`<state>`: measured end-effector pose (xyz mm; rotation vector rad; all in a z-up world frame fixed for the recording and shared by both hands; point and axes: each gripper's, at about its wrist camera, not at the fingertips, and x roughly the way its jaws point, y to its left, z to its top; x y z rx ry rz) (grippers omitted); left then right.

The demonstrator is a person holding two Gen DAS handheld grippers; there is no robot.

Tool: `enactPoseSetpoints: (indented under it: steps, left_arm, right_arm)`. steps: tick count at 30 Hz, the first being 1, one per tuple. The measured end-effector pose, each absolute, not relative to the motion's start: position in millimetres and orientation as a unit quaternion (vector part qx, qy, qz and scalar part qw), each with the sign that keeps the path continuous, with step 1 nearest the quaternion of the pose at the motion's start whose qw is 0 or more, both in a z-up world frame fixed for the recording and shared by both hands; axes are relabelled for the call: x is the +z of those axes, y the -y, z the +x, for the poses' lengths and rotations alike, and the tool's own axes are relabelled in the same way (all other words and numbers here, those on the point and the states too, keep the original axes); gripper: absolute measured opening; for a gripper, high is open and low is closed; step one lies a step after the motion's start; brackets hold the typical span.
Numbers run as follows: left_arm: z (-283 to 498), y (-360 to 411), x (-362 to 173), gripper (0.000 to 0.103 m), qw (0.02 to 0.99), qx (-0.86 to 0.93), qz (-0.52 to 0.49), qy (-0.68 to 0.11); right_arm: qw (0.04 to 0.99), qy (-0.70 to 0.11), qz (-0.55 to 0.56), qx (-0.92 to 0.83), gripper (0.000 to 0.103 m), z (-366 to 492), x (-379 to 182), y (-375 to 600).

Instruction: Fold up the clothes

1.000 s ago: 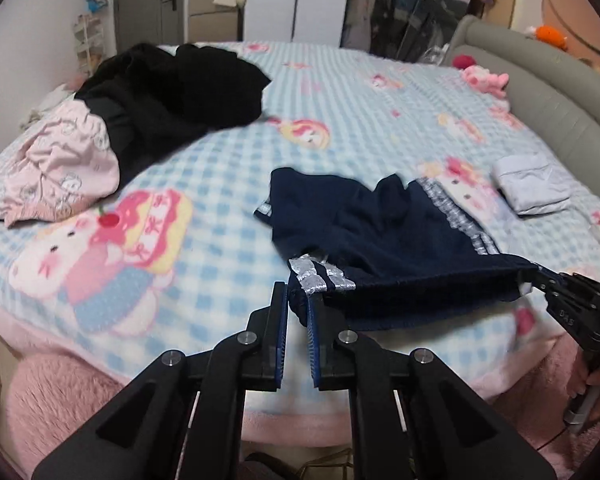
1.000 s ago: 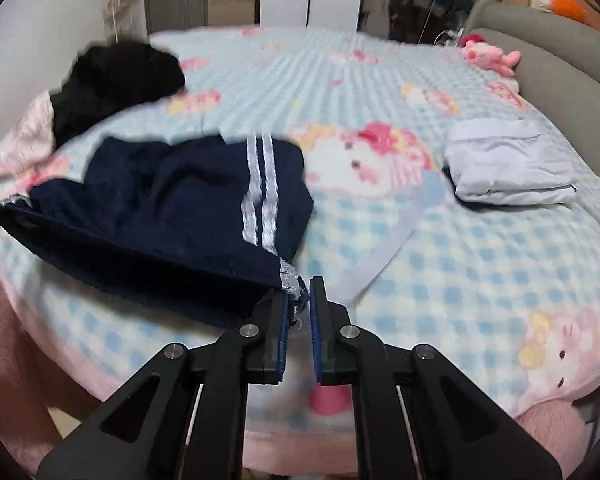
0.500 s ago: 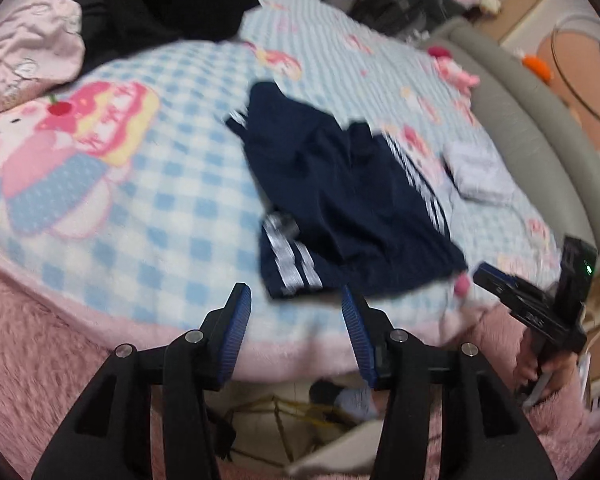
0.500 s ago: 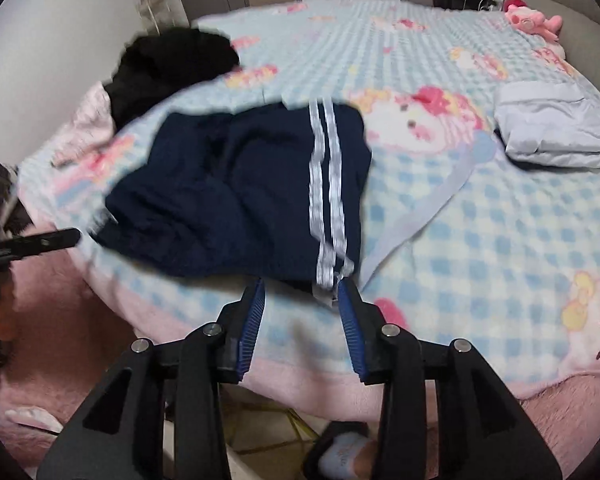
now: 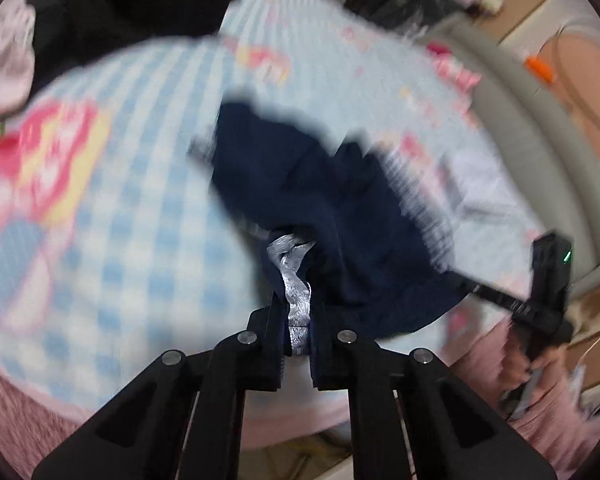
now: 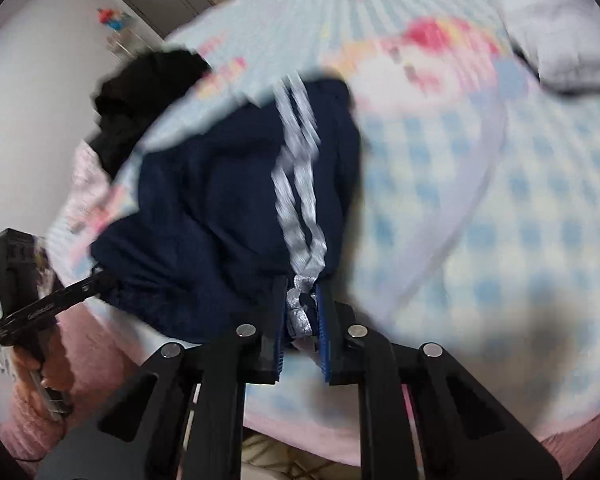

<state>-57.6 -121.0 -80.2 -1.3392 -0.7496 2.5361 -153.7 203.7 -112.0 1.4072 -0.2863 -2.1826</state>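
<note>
Navy shorts [image 6: 220,200], 2 silver-white stripes; blanket [image 6: 500,240] blue-white check, pink cartoon prints; black tongs [image 6: 300,312].

The shorts [image 5: 340,216] lie on the bed [image 5: 140,208] at its near edge. The left gripper [image 5: 298,316] pinches their near left corner and the right gripper [image 6: 300,312] their near right corner. Far left of the shorts sits a heap of clothes [image 5: 112,4]. To the far right lies a folded garment [image 6: 564,40]. A headboard [image 5: 540,148] runs along the bed's right side.
</note>
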Motion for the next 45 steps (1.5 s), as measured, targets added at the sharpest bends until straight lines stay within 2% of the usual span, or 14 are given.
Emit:
enactPoseSetpoints:
  steps: [4,7,10,13,16,18,20,24,27,31,36,40,43,45]
  left_arm:
    - [-58.1,123.0,-17.7,0.009,0.116,0.879,-0.382,0.263]
    - [-44.7,118.4,-3.0,0.009,0.121,0.877,-0.378,0.272]
    - [-19.5,113.2,2.3,0.009,0.114,0.87,-0.385,0.287]
    - [-28.0,103.9,-7.3,0.009,0.107,0.868,-0.409,0.259]
    - [-73.9,94.3,-29.5,0.009,0.081,0.855,-0.464,0.22]
    - [-109.7,88.9,-18.1,0.009,0.084,0.858,-0.462,0.207]
    - [-128.6,84.9,23.1,0.009,0.1,0.88,-0.421,0.195]
    - [-120.8,77.2,133.4,0.01,0.133,0.938,-0.284,0.15]
    - [-106.0,82.9,155.2,0.01,0.127,0.946,-0.253,0.155]
    - [-87.6,95.7,109.3,0.01,0.12,0.931,-0.291,0.185]
    - [-83.1,107.7,-29.1,0.01,0.097,0.863,-0.432,0.242]
    - [-72.9,97.2,-128.4,0.01,0.058,0.806,-0.54,0.235]
    - [-54.5,90.8,-142.8,0.01,0.063,0.8,-0.554,0.221]
    - [-45.0,88.4,-136.3,0.01,0.076,0.805,-0.546,0.219]
  right_arm:
    - [0.285,0.13,0.435,-0.844,0.01,-151.6,-37.5,-215.3]
    - [0.284,0.158,0.396,-0.859,0.01,-137.6,-2.4,-230.4]
    - [0.287,0.178,0.389,-0.857,0.01,-118.1,9.6,-243.9]
    - [0.287,0.185,0.391,-0.855,0.01,-103.8,15.5,-251.4]
    - [0.254,0.128,0.421,-0.861,0.01,-130.4,1.8,-241.2]
    - [0.238,0.1,0.431,-0.865,0.01,-163.5,-2.3,-231.9]
    - [0.225,0.072,0.417,-0.878,0.01,-189.5,13.4,-222.4]
    - [0.222,0.078,0.401,-0.885,0.01,-174.0,14.5,-228.2]
    - [0.219,0.083,0.389,-0.891,0.012,-162.4,15.3,-232.5]
    - [0.216,0.089,0.373,-0.898,0.012,-146.9,16.3,-238.2]
    - [0.211,0.096,0.358,-0.905,0.012,-128.2,13.4,-245.3]
    - [0.163,0.097,0.49,-0.851,0.012,-129.2,-104.0,-242.2]
    - [0.157,0.099,0.526,-0.83,0.011,-120.2,-136.6,-245.0]
    - [0.157,0.086,0.517,-0.837,0.011,-112.3,-133.5,-249.4]
